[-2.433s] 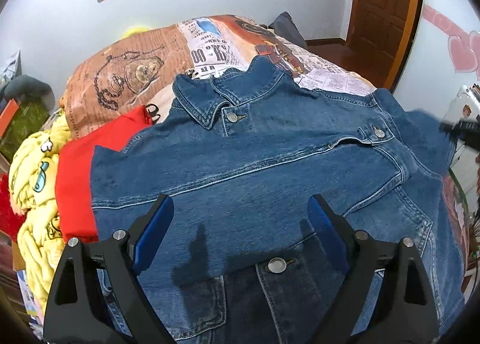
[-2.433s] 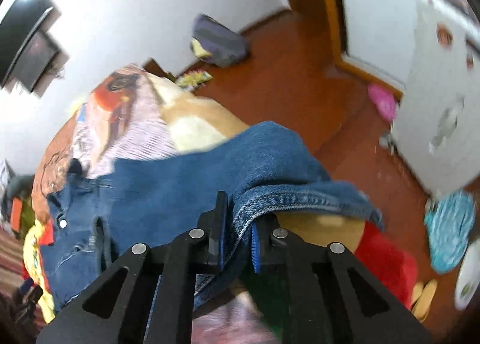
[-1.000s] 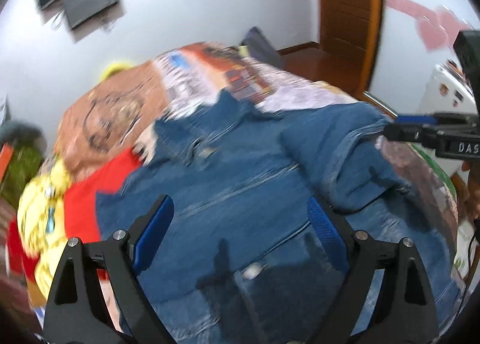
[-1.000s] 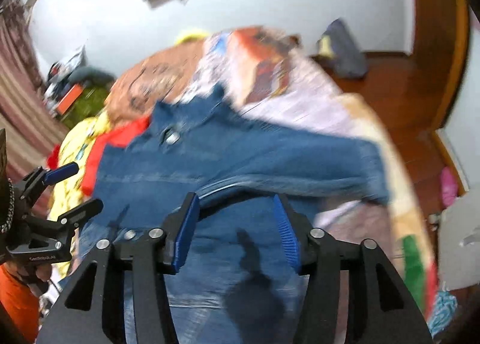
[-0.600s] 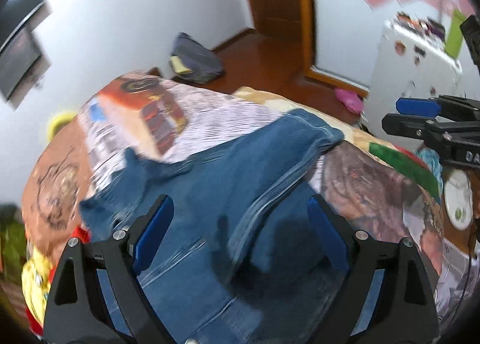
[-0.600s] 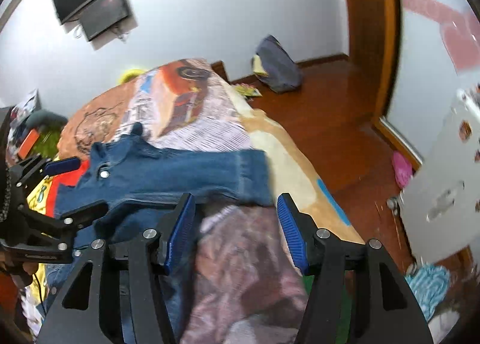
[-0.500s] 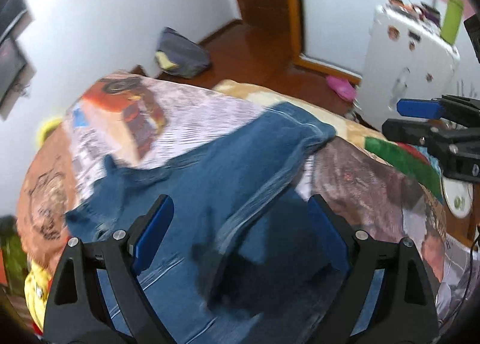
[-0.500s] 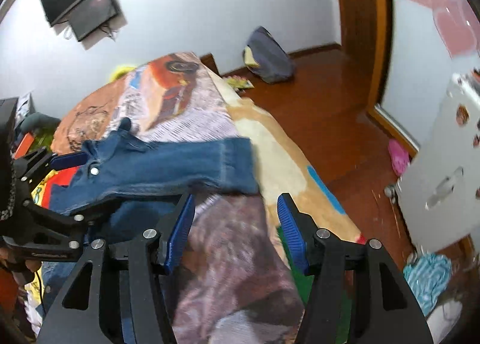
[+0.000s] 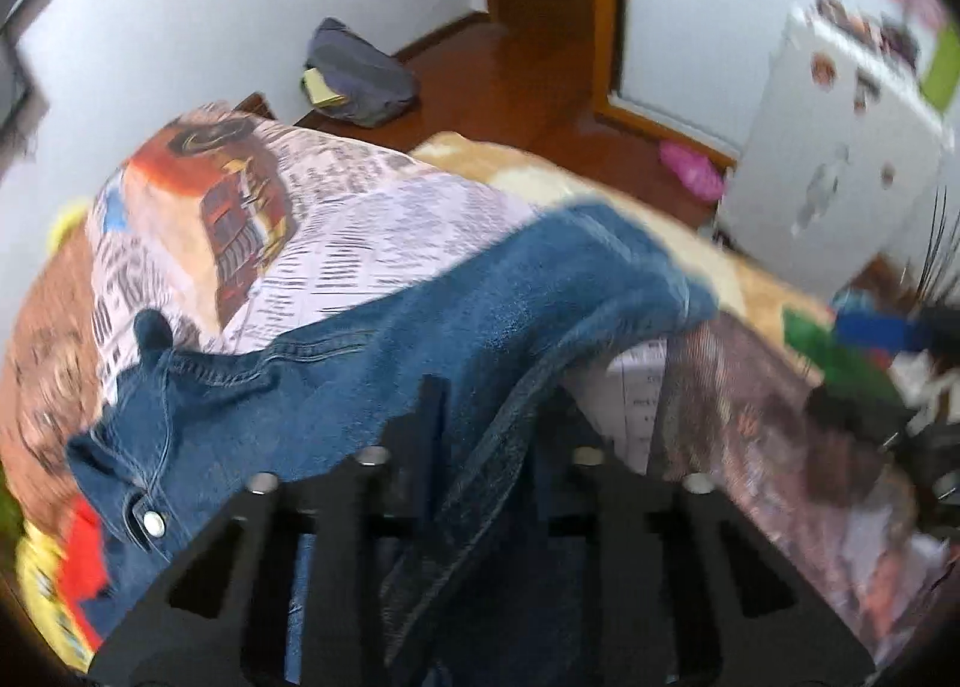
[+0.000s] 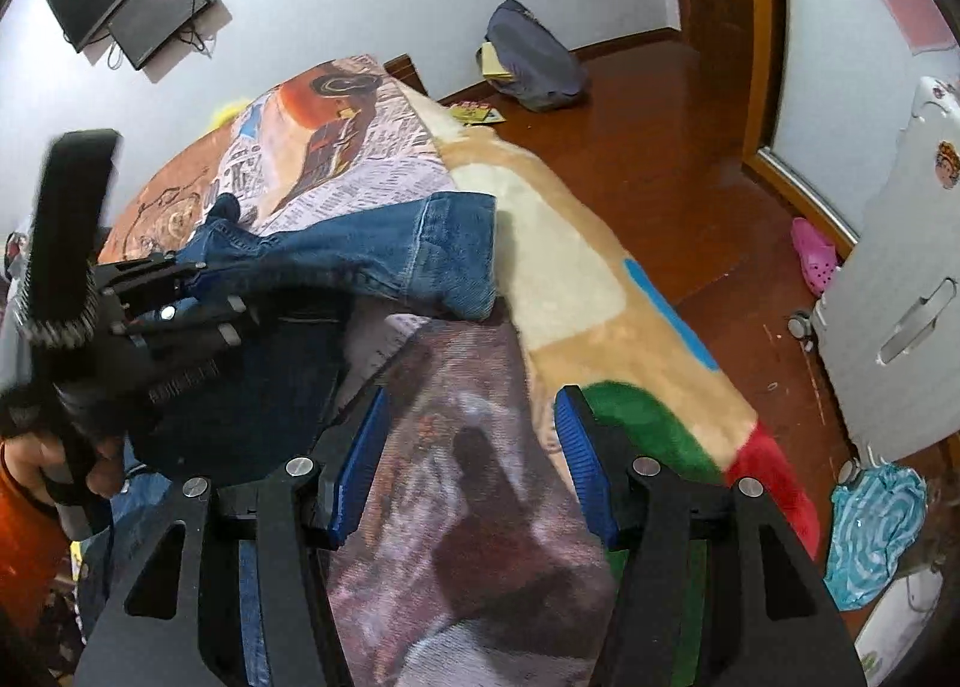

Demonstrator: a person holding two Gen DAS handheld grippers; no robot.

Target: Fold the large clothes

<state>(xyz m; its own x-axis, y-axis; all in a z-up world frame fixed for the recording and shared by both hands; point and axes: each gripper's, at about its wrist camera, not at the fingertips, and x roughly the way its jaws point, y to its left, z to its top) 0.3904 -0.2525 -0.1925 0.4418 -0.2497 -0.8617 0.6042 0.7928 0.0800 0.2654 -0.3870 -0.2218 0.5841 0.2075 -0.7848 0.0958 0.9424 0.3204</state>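
A blue denim jacket (image 9: pixel 372 363) lies on the bed, collar at the left, one sleeve (image 10: pixel 420 249) stretched out to the right across the printed blanket. In the left wrist view my left gripper (image 9: pixel 486 435) is shut on the jacket's side seam edge, denim bunched between the jaws. The left gripper also shows in the right wrist view (image 10: pixel 198 291), at the jacket's edge. My right gripper (image 10: pixel 468 459) is open and empty, hovering above the blanket to the right of the jacket. Its blue pad (image 9: pixel 870 330) shows blurred in the left wrist view.
A patterned blanket (image 10: pixel 570 291) covers the bed. Red and yellow clothes (image 9: pixel 72 567) lie at the left. A grey bag (image 10: pixel 534 57) sits on the wooden floor, a white fridge (image 10: pixel 900 279) at the right, a pink shoe (image 10: pixel 813 258) and teal cloth (image 10: pixel 870 525) on the floor.
My right gripper let go of the sleeve and opened, then drew back to the right. My left gripper swung right along the jacket and closed on its side edge.
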